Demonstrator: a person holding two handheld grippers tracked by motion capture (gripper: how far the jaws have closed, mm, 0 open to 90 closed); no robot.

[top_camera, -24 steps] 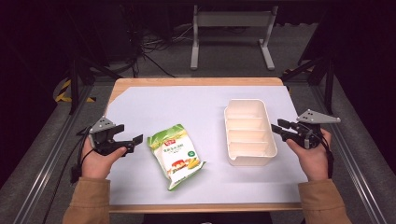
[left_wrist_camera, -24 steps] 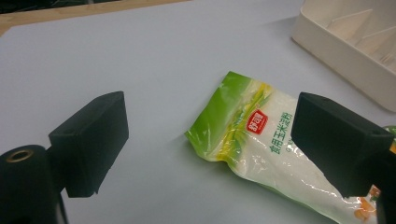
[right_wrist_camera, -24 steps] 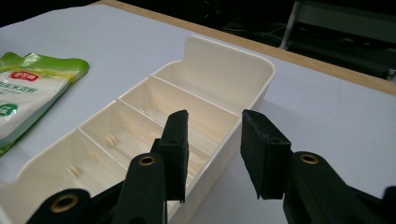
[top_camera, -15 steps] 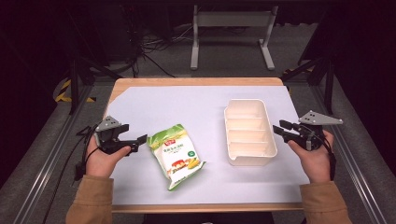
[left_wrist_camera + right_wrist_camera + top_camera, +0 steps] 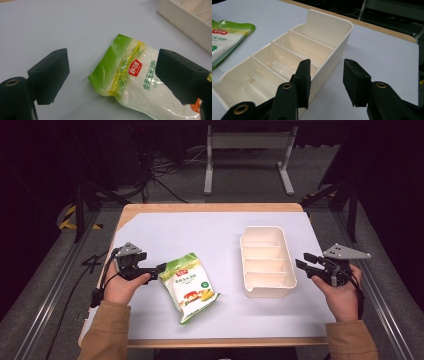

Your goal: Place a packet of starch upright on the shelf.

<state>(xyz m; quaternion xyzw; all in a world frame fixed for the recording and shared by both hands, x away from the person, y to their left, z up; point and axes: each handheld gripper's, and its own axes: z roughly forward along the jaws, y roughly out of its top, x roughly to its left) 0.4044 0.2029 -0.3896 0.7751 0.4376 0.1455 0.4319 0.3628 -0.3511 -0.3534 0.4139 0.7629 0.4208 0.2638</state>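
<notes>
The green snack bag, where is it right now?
In the high view the green snack bag lies flat on the table's left half, just beside the left gripper, left of the divided tray.

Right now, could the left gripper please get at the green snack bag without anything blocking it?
Probably yes: the left gripper is open right at the bag's upper corner, with bare sheet around it and the tray well off to the side.

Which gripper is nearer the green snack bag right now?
Left. The left gripper is at the snack bag's upper corner, jaws open around it; the right gripper sits beyond the white tray, far from the bag.
</notes>
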